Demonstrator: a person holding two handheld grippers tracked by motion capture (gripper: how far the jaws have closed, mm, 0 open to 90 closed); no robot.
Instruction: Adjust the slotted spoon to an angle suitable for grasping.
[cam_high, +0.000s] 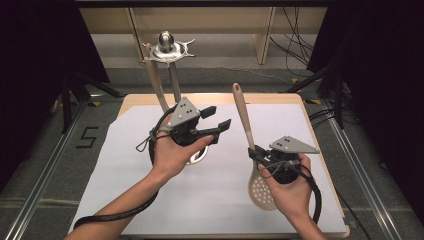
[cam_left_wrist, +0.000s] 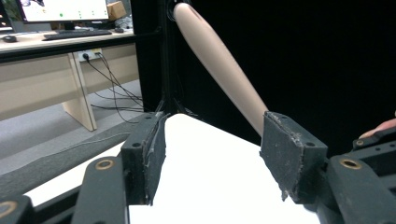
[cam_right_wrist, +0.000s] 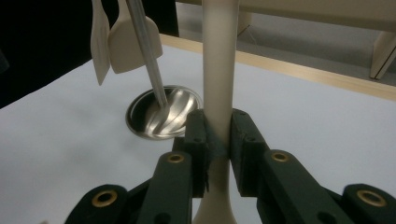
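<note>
A beige slotted spoon (cam_high: 260, 189) is held up over the white sheet, its handle (cam_right_wrist: 219, 60) rising between the jaws of my right gripper (cam_high: 255, 153), which is shut on it. A metal utensil stand (cam_high: 167, 48) rises from a round steel base (cam_right_wrist: 163, 112), and beige spatulas (cam_right_wrist: 132, 43) hang from its top. My left gripper (cam_high: 220, 117) hovers just right of the stand's pole (cam_high: 174, 82), open with nothing between its pads (cam_left_wrist: 156, 154). In the left gripper view, the spoon's beige handle (cam_left_wrist: 219, 65) slants past beyond the jaws.
The table (cam_high: 280, 97) is wooden and covered by a white paper sheet (cam_high: 210, 200). Black curtains and tripod legs flank it, and a desk with cables stands behind. Cables trail from both grippers along the forearms.
</note>
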